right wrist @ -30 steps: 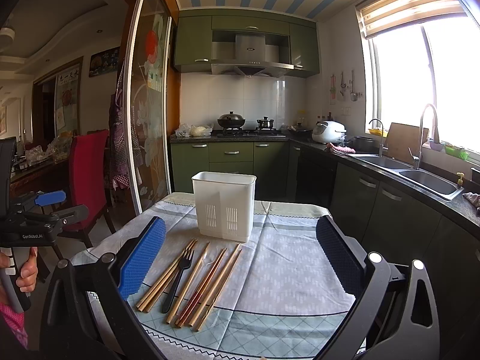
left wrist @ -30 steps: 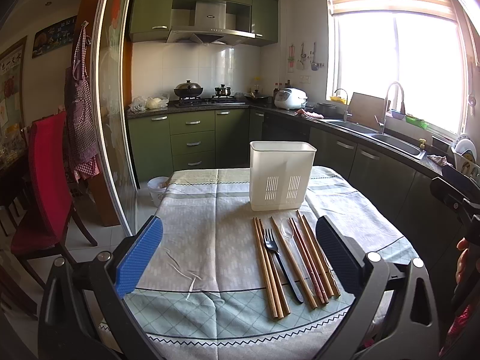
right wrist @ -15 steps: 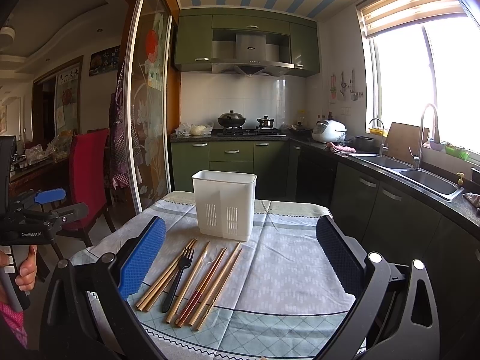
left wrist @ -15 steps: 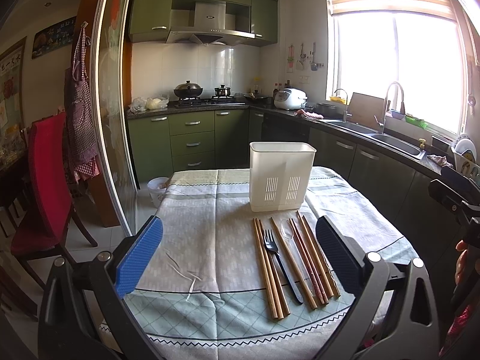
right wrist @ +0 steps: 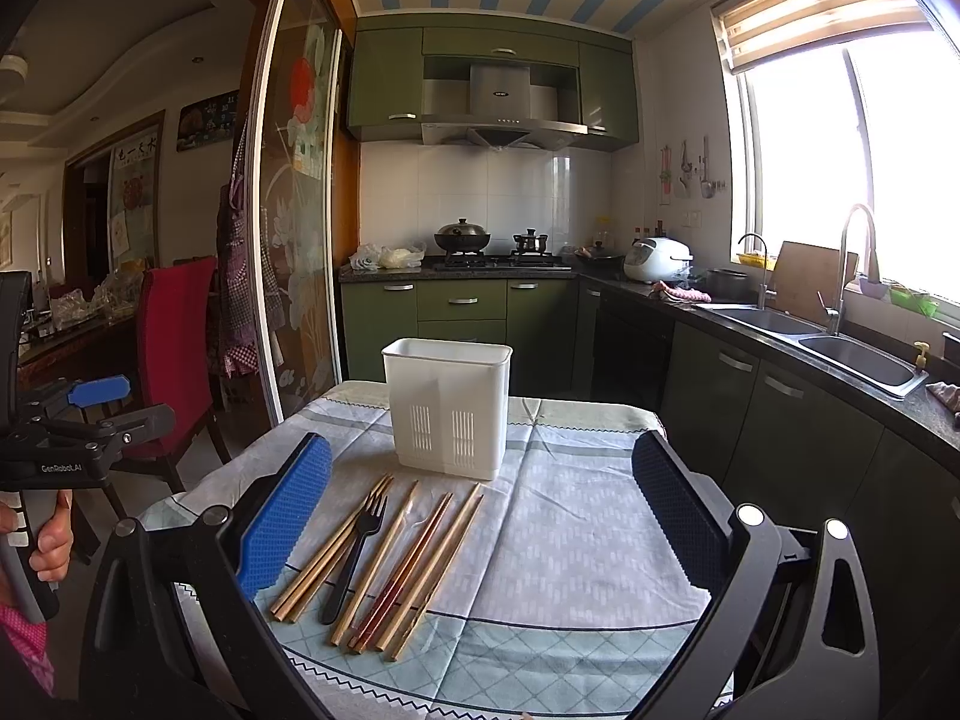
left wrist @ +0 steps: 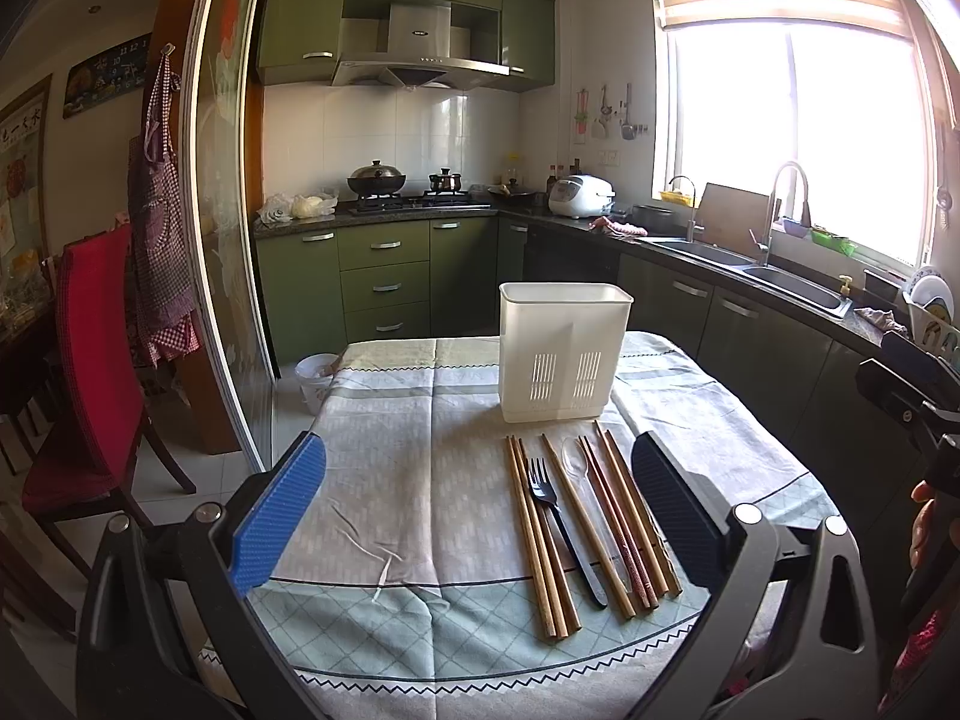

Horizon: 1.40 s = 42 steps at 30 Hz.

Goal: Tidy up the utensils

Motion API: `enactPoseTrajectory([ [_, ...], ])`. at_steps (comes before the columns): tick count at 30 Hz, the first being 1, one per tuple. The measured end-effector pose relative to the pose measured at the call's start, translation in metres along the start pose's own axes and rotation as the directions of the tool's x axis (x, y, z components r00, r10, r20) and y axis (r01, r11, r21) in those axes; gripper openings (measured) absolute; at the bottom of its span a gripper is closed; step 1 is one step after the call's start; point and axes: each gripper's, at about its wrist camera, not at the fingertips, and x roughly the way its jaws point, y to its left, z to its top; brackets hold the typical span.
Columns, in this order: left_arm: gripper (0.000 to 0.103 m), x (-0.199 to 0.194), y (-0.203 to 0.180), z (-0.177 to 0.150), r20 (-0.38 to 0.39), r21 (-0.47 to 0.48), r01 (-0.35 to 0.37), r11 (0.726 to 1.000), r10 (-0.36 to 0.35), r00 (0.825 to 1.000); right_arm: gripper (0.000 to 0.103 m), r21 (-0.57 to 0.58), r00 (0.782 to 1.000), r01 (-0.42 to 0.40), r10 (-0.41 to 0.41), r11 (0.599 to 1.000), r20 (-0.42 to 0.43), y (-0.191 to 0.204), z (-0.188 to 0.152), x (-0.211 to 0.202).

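Wooden chopsticks (left wrist: 543,534) w/ fork (left wrist: 561,531) near table edge; both grippers' fingers (left wrist: 282,516) spread wide, empty.

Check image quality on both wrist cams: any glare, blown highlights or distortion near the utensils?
Left wrist view: window blown out white, flare washing the right edge; chopsticks and black fork sharp. Right wrist view: window also clipped, utensil holder evenly lit. Both: strong fisheye bending at the edges.
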Motion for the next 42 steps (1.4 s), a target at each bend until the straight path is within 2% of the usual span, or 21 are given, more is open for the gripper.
enactPoseTrajectory([
  [34,0.097,0.005,0.001,-0.008,-0.008,0.001,-0.003,1.000,0.003,1.000,0.099,0.000,1.000,0.004,-0.004,1.000,-0.008,-0.003,-0.005,0.006],
  [38,0.097,0.013,0.000,-0.009,-0.037,0.005,0.004,1.000,-0.004,0.999,0.099,0.002,1.000,0.007,-0.007,1.000,-0.029,-0.005,-0.008,0.012],
  [42,0.097,0.039,-0.003,-0.003,-0.142,0.004,0.017,1.000,-0.016,0.990,0.099,0.018,0.996,-0.005,0.006,1.000,-0.092,-0.012,-0.007,0.027],
])
